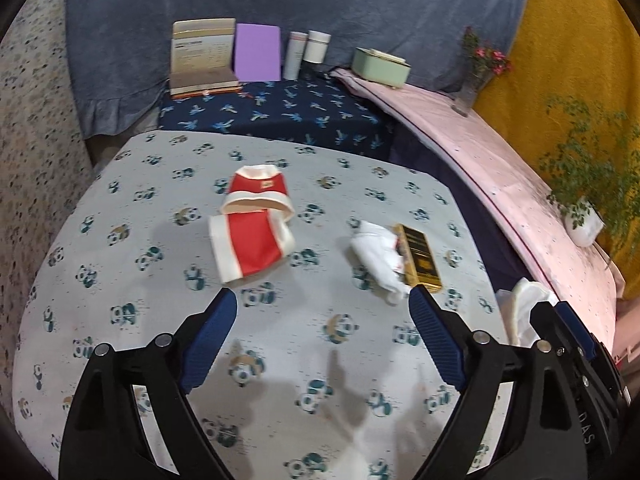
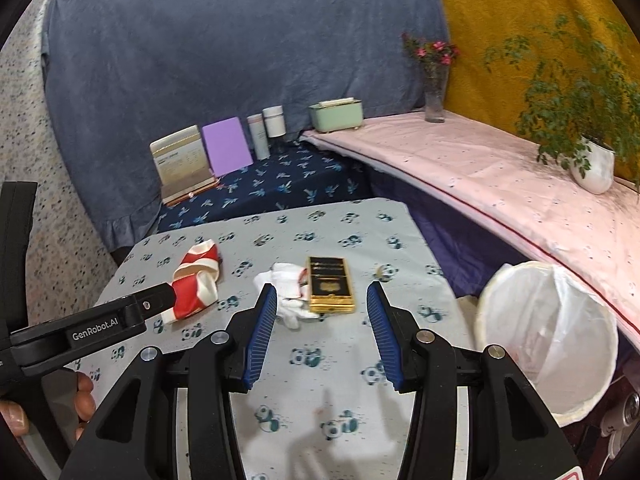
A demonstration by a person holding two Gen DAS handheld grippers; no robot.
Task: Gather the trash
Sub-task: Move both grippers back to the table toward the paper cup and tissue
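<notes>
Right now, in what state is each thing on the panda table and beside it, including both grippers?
Left gripper: open, empty.
Right gripper: open, empty.
Red and white wrapper: crumpled, lying on the table.
White tissue: crumpled, touching the gold box.
Gold box: closed, lying flat.
Trash bin: open, lined with a white bag.

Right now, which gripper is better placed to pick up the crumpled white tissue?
Right. The right gripper stands open just short of the crumpled white tissue; the left gripper points between it and the red wrapper.
</notes>
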